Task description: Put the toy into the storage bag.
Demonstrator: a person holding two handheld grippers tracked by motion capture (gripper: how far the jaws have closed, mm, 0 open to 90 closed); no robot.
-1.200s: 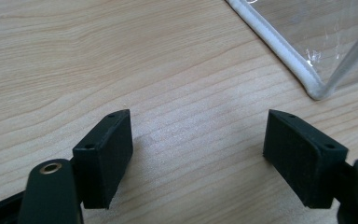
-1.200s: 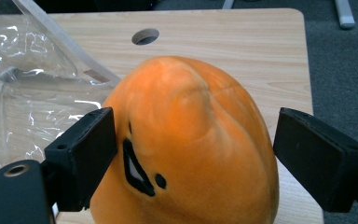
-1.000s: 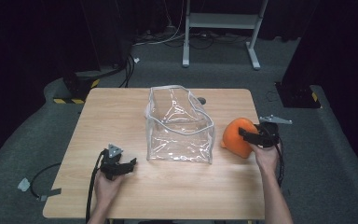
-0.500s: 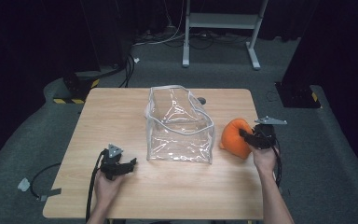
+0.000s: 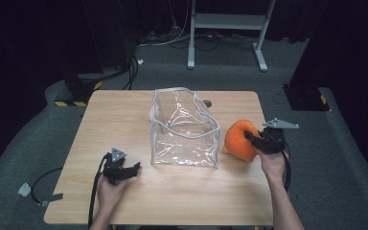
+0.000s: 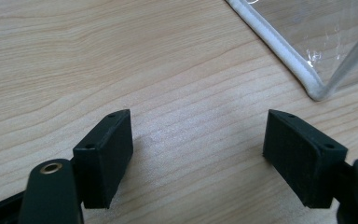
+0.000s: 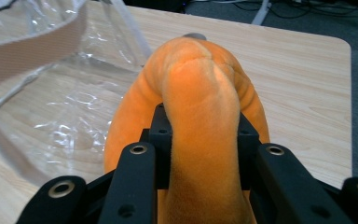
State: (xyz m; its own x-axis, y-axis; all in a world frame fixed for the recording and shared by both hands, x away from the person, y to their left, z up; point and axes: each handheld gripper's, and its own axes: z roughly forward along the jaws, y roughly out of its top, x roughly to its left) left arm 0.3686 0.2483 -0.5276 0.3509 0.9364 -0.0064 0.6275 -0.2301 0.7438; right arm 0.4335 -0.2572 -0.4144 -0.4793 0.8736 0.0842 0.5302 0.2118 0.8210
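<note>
A light wooden worktop (image 5: 124, 115) with rounded corners stands on grey carpet in a dark, curtained room; a white metal frame (image 5: 230, 24) stands behind it, and cables lie on the floor. One orange plush toy (image 5: 239, 140), soft and short-piled with ribbed folds, sits near the worktop's right edge, just beside one clear plastic bag (image 5: 184, 129) with white-piped edges that stands open at the centre. The right tongs (image 5: 251, 139) have just been closing and are now clamped on a fold of the toy, which bulges between the jaws in the right gripper view. The left tongs (image 5: 133, 167) rest near the front left, jaws wide apart over bare wood, near the bag's lower corner (image 6: 318, 91). Two tongs, one toy, one bag.
</note>
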